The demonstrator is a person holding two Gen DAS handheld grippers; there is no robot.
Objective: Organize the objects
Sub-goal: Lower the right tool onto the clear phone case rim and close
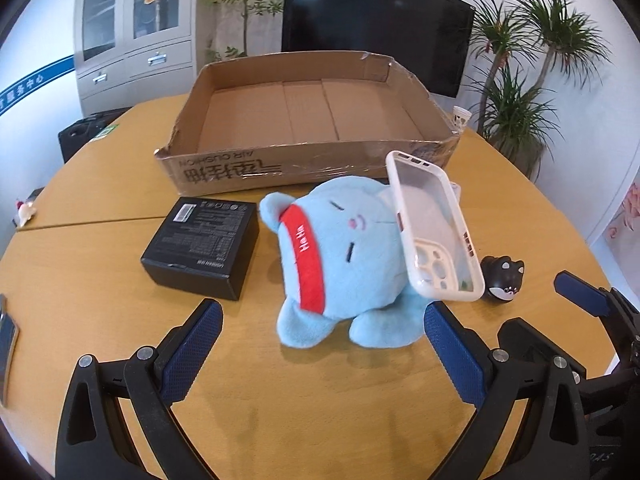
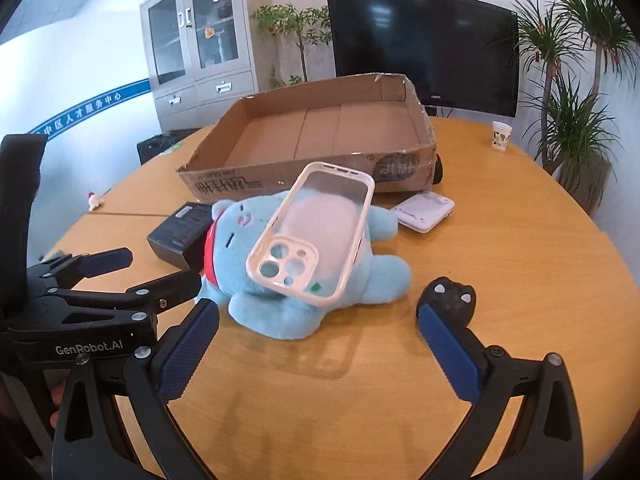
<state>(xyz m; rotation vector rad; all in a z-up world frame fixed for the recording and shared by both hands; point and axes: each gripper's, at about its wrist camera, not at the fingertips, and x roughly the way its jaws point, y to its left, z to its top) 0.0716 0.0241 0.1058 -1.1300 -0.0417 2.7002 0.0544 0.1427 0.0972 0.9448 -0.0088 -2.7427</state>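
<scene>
Both grippers, left gripper (image 1: 323,330) and right gripper (image 2: 318,326), have fingers spread wide, holding nothing. The blue plush cat (image 1: 344,256) lies just past the fingertips, with a white phone case (image 1: 434,226) leaning on it.

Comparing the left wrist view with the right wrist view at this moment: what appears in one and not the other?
Left wrist only: the black box's printed top face in full, and the small cat figure's face.

Right wrist only: a white flat case on the table beside the plush, and the paper cup in full.

Both: the cardboard tray, holding nothing visible, the blue plush lying on the table, the phone case resting tilted on it, and the left gripper and right gripper, both open.
</scene>
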